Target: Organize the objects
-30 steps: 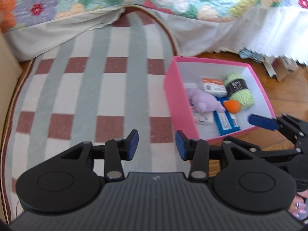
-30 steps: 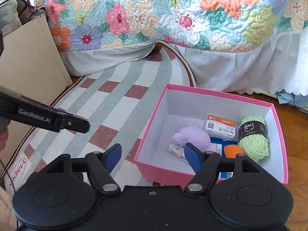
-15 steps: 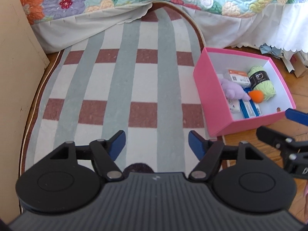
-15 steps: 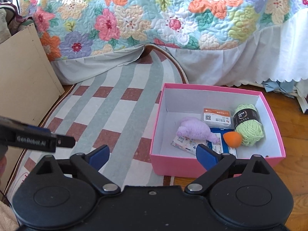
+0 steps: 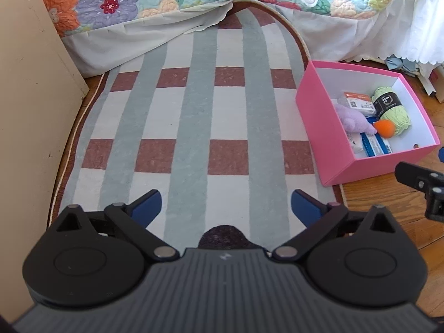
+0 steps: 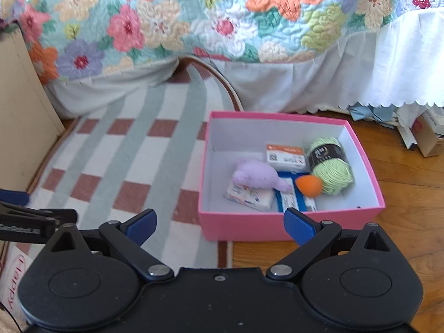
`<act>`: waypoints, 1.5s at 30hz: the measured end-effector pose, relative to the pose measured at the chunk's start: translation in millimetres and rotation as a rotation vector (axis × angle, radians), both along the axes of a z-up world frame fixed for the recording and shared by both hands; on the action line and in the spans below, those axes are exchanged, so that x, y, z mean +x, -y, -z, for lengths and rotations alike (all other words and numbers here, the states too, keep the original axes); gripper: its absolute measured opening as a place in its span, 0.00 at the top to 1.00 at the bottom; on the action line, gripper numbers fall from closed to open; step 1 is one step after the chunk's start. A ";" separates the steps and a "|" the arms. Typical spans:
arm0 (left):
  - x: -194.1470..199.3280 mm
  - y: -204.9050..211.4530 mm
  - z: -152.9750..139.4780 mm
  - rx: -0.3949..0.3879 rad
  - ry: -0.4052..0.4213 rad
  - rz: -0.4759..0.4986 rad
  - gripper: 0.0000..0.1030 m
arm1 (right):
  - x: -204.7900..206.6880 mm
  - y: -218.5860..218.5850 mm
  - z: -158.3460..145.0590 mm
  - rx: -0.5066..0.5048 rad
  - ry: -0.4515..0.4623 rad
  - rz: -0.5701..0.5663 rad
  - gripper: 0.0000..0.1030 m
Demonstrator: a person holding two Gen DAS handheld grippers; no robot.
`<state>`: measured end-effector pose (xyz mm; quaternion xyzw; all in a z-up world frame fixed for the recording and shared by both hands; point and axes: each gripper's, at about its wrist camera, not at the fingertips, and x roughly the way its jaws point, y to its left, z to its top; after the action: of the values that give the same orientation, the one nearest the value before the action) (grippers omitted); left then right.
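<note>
The flowery quilted bedspread (image 6: 222,22) is hanging over everything at the back, and the striped and checked rug in grey, white and brick red (image 5: 194,116) is running out from under it with nothing lying on it. That's the bit that's different: a second ago both grippers were close over the box with their fingers a lot nearer together, and now they're both sitting farther back from it.

The left gripper (image 5: 226,204) is still spreading its blue-padded fingers, nothing between them but rug. The right gripper (image 6: 219,226) is standing wide apart and empty too. To me that reads like the last item is dropped off and the tidying is basically done, unless there's more stuff out of view.

The pink cardboard box with the white inside (image 6: 366,166) is sitting half on the rug edge, half on the wooden floor (image 6: 402,183). Inside it: a light green yarn skein with a black label (image 6: 330,169), a lilac plush toy (image 6: 255,176), a few flat packets and a small orange ball (image 6: 308,185) touching the yarn.
</note>
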<state>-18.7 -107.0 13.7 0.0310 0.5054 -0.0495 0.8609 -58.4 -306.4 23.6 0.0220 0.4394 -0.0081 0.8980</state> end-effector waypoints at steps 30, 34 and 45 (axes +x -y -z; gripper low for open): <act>-9.9 -3.4 -2.6 -0.003 -0.011 0.004 0.00 | -3.5 -13.5 1.1 -0.079 -0.019 -0.088 0.03; -11.5 -4.1 -4.9 0.002 0.000 0.000 0.00 | -5.0 -13.8 4.9 -0.122 -0.028 -0.070 0.03; -14.1 -7.0 -11.5 -0.022 0.006 -0.001 0.00 | -6.0 5.0 13.6 0.038 -0.131 0.018 0.03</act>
<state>-32.8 -100.0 25.3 0.0212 0.5022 -0.0545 0.8627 -64.3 -311.5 10.0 0.0423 0.4973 -0.0092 0.8665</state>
